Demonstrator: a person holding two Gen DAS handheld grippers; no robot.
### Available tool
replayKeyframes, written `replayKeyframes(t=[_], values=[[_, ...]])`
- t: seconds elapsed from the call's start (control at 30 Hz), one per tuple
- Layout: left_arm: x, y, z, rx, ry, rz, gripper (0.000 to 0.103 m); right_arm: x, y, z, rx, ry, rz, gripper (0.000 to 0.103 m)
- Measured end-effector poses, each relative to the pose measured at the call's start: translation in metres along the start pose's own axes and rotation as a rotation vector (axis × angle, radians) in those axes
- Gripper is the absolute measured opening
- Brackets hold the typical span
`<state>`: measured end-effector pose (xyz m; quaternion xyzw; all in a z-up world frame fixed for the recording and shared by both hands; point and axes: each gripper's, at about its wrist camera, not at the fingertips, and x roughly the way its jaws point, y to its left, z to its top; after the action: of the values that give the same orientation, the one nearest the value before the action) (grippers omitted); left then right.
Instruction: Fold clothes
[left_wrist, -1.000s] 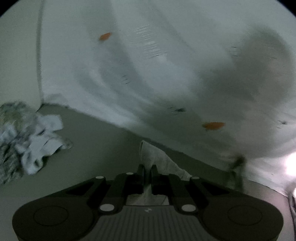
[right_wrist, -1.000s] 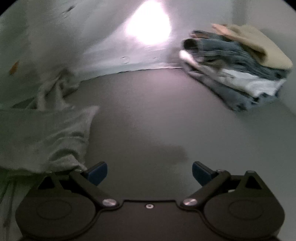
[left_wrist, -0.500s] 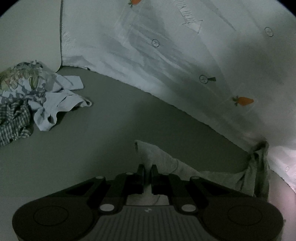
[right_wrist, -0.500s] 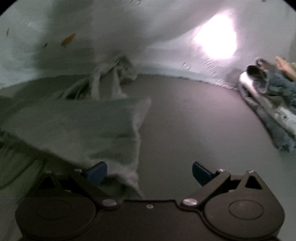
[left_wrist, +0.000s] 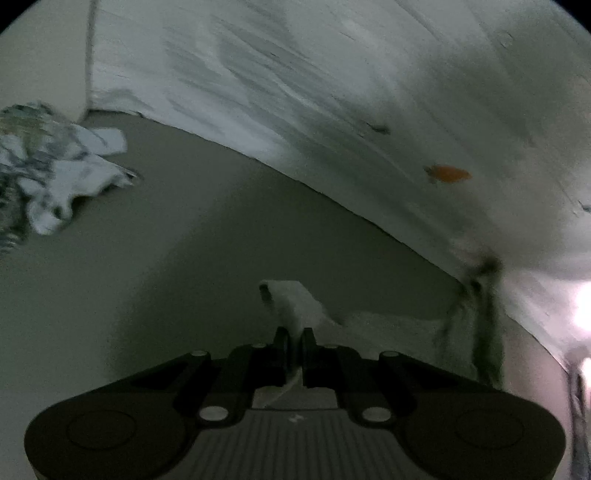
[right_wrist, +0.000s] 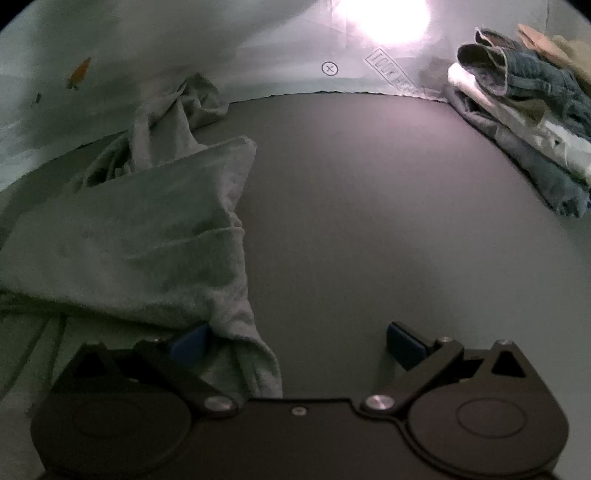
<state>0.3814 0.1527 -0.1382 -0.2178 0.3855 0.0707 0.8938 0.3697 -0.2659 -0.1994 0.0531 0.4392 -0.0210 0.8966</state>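
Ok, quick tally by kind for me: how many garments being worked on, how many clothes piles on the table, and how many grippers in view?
Grey garment being worked on: 1
Folded stack: 1
Unfolded heap: 1
Grippers: 2, the left gripper shut on the grey garment, the right gripper open
Total: 5

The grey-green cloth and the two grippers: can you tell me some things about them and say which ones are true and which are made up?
1. The left gripper pinches the grey-green cloth. True.
2. The right gripper is clamped shut. False: its blue pads stand wide apart.
3. A stack of folded clothes sits at the far right. True.
4. The grey table holds a red ball. False: none shows.
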Motion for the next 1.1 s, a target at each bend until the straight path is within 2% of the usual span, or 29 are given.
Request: replayKeyframes(t=[0.2, 0.23, 0.3, 0.4, 0.43, 0.5, 0.57, 0.63, 0.67, 0.7, 0.77, 0.87, 0.97, 1.1], values=[[0.024, -0.053, -0.02, 0.073, 0.101, -0.151, 0.011, -0.009, -0.009, 0.007, 0.052, -0.004, 0.012, 0.102], [0.031, -0.062, -0.024, 0.09, 0.134, -0.172, 0.02, -0.011, -0.01, 0.008, 0.056, -0.008, 0.015, 0.102], [0.044, -0.075, -0.032, 0.106, 0.205, -0.219, 0.03, -0.016, -0.013, 0.012, 0.078, -0.023, 0.018, 0.102], [0.059, -0.085, -0.042, 0.08, 0.308, -0.32, 0.051, -0.022, -0.02, 0.02, 0.152, -0.039, 0.06, 0.102], [0.06, -0.086, -0.044, 0.071, 0.322, -0.34, 0.058, -0.023, -0.022, 0.022, 0.178, -0.043, 0.079, 0.102], [0.056, -0.083, -0.045, 0.059, 0.315, -0.356, 0.061, -0.024, -0.024, 0.027, 0.23, -0.05, 0.123, 0.102], [0.051, -0.072, -0.039, 0.016, 0.291, -0.344, 0.064, -0.022, -0.024, 0.033, 0.281, -0.043, 0.202, 0.098], [0.047, -0.053, -0.032, -0.058, 0.258, -0.316, 0.064, -0.017, -0.022, 0.038, 0.341, -0.027, 0.303, 0.09], [0.045, -0.043, -0.028, -0.096, 0.242, -0.298, 0.064, -0.012, -0.02, 0.04, 0.381, -0.01, 0.369, 0.082], [0.044, -0.03, -0.027, -0.133, 0.228, -0.271, 0.065, -0.006, -0.018, 0.042, 0.421, 0.006, 0.435, 0.068], [0.043, -0.007, -0.023, -0.204, 0.204, -0.215, 0.065, 0.009, -0.011, 0.044, 0.52, 0.054, 0.571, 0.052], [0.046, 0.017, -0.024, -0.247, 0.207, -0.131, 0.065, 0.036, 0.006, 0.045, 0.622, 0.137, 0.723, 0.036], [0.049, 0.031, -0.03, -0.27, 0.223, -0.093, 0.065, 0.064, 0.03, 0.047, 0.672, 0.226, 0.83, 0.033], [0.053, 0.028, -0.037, -0.247, 0.24, -0.067, 0.065, 0.09, 0.069, 0.053, 0.624, 0.312, 0.868, 0.033]])
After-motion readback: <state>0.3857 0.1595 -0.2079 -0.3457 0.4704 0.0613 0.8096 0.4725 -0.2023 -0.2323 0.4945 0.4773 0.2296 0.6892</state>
